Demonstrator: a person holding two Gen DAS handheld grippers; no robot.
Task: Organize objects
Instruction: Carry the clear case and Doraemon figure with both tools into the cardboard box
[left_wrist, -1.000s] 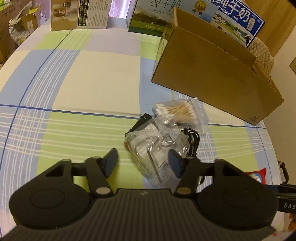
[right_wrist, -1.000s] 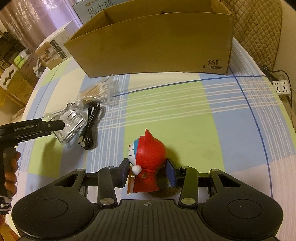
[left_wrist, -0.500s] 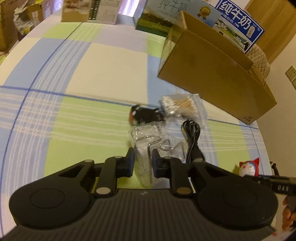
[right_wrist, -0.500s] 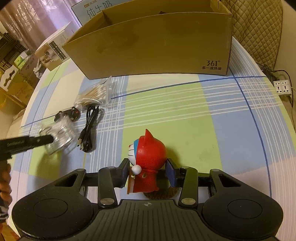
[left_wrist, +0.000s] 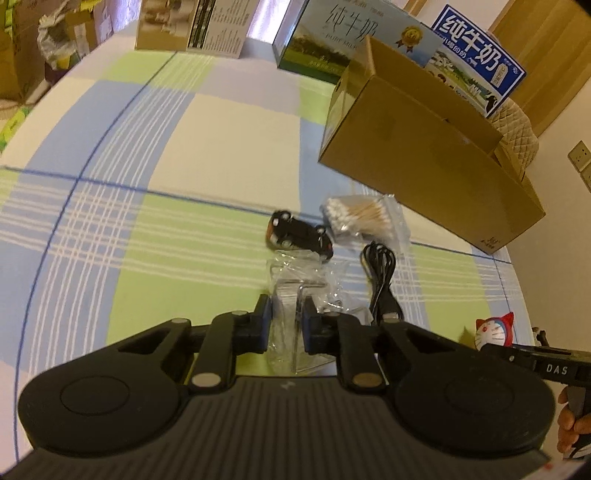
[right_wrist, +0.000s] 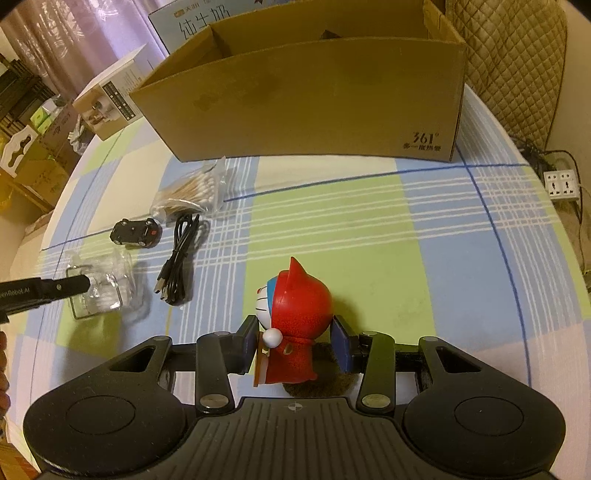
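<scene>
My left gripper has its jaws pinching the crinkled clear plastic bag of small hardware, lifted slightly off the checked surface — probably bound for the open brown cardboard box. My right gripper has its jaws clamped on the red-hooded cartoon cat figurine, upright, ready for carrying. The black toy car, cotton-swab bag and coiled black cable lie between bag and box — lift over them.

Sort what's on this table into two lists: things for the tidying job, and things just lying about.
Job: clear plastic bag, toy car, cotton swabs, black cable, red figurine, cardboard box.

Lying about: milk cartons, white carton, power strip.
</scene>
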